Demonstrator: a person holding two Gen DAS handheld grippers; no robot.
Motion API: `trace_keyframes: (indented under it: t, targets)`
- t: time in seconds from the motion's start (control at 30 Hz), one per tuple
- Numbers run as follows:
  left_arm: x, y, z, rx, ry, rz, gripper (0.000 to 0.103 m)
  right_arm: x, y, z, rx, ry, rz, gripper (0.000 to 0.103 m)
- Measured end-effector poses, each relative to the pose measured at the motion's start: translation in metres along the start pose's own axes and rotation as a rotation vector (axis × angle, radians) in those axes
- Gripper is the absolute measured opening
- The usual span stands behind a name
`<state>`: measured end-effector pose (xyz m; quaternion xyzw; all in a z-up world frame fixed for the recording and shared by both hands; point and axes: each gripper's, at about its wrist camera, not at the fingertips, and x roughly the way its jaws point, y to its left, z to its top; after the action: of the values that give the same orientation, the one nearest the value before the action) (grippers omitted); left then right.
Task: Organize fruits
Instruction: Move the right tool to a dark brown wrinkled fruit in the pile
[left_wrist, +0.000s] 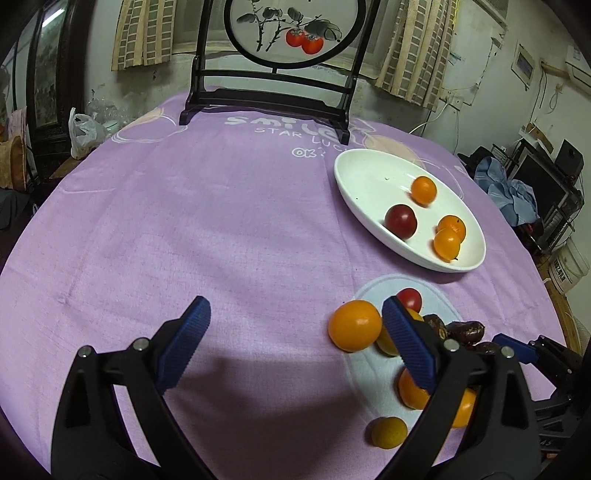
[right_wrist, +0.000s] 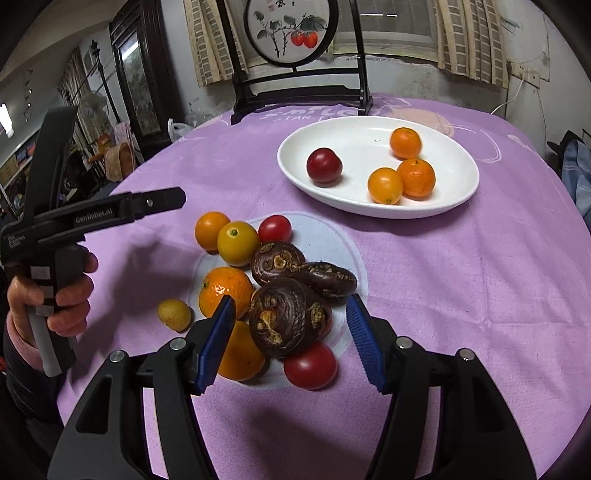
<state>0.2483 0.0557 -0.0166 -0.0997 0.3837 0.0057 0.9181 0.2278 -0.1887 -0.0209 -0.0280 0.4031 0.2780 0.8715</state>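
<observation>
A white oval dish (right_wrist: 454, 199) holds a dark red fruit (right_wrist: 324, 165) and three orange fruits (right_wrist: 416, 177); it also shows in the left wrist view (left_wrist: 354, 173). A pile of loose fruit lies on the purple cloth: oranges (right_wrist: 225, 291), red tomatoes (right_wrist: 310, 363), dark brown wrinkled fruits (right_wrist: 280, 319), a small yellow one (right_wrist: 174, 314). My right gripper (right_wrist: 291, 339) is open, its fingers on either side of a brown fruit, just above the pile. My left gripper (left_wrist: 295, 343) is open and empty, left of the pile, next to an orange (left_wrist: 354, 325).
A black wooden stand with a round painted panel (left_wrist: 291, 29) stands at the table's far side. The purple tablecloth (left_wrist: 184, 221) covers the round table. Clutter, a plastic bag (left_wrist: 83, 133) and shelves surround the table.
</observation>
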Motion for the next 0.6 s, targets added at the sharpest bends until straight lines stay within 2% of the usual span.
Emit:
trace_keyframes:
  t: [0.17,0.33,0.6]
  targets:
    - [-0.0012,0.0007,0.0002,-0.003,-0.002,-0.004,0.096,0.0033,-0.0002,-0.0019,-0.006,0.014,-0.006,0.063]
    - [-0.0019,0.0017,0.0002,-0.004,-0.001,-0.007,0.096,0.0045,-0.0013,-0.0021,0.0,0.016,0.012,0.053]
    - [-0.0014,0.0017,-0.0002,-0.006,-0.002,-0.005,0.096,0.0058,-0.0026,-0.0022,0.011,0.019,0.019,0.044]
